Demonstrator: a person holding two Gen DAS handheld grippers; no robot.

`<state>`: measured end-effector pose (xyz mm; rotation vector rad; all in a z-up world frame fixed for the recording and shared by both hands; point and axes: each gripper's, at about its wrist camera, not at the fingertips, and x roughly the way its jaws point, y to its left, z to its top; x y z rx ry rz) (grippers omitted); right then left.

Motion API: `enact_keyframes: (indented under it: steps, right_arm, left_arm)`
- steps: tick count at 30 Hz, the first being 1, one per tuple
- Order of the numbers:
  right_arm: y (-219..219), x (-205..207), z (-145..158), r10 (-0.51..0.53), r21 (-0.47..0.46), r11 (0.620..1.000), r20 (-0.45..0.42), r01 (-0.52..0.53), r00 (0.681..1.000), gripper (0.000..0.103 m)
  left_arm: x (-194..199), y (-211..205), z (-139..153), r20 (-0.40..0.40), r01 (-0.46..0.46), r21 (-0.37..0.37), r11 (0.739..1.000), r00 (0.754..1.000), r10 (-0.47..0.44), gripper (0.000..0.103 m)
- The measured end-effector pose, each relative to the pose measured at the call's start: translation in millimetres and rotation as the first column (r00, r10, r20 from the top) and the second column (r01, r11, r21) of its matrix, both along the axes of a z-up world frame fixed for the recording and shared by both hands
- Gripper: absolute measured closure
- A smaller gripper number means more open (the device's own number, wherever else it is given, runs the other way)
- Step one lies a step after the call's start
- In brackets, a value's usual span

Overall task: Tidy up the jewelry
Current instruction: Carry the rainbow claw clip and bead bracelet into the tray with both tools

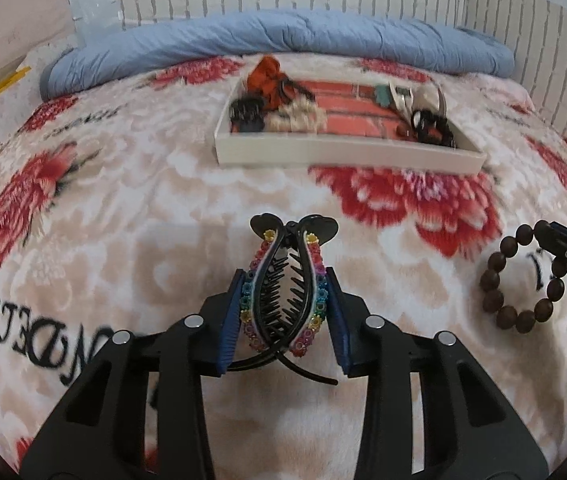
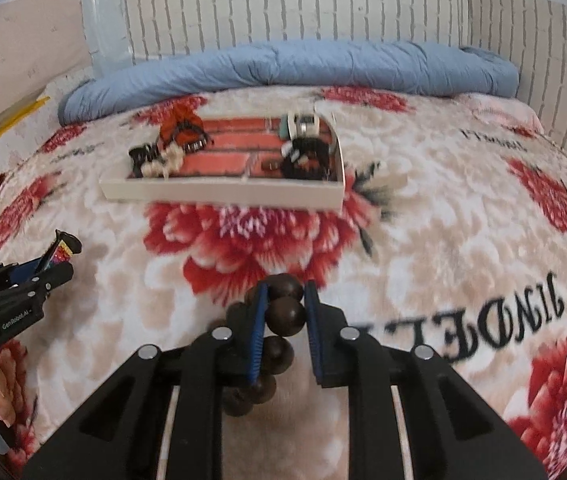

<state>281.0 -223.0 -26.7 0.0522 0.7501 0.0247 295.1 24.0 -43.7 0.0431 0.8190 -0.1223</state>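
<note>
The left wrist view alone shows the hair clip in full: a black toothed clip edged with rows of small coloured flowers, standing lengthwise in the lower middle of the frame. The left gripper holds it, its blue pads pressed against the clip's two flowered sides, jaws partway closed around it. In the same view the right gripper enters from the right edge, and the whole ring of the brown bead bracelet hangs from its tip above the floral blanket.

The right wrist view shows that grip close up: the right gripper is narrowed on the bracelet, one bead squeezed between the blue pads, the other beads trailing down toward the bottom of the frame. The left gripper appears at the left edge with only the clip's tip poking out, and fingers of a hand show at the lower left.

Both views show the white tray in the upper middle, on the blanket, well apart from both grippers, with dark clips and an orange piece in it. A blue quilt lies behind it.
</note>
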Motion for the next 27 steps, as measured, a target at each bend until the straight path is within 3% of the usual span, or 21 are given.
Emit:
enact_keyframes:
  steps: [18, 27]
  right_arm:
    - [-11, 99, 68, 0.016, 0.059, 0.998, 0.163, -0.026, 0.987, 0.084]
    - [-11, 159, 53, 0.025, 0.108, 0.993, 0.195, -0.047, 0.98, 0.084]
  left_arm:
    - [96, -18, 61, 0.136, 0.006, -0.027, 1.0, 0.991, -0.002, 0.066]
    - [161, -32, 49, 0.154, 0.007, -0.037, 0.999, 0.988, -0.001, 0.066]
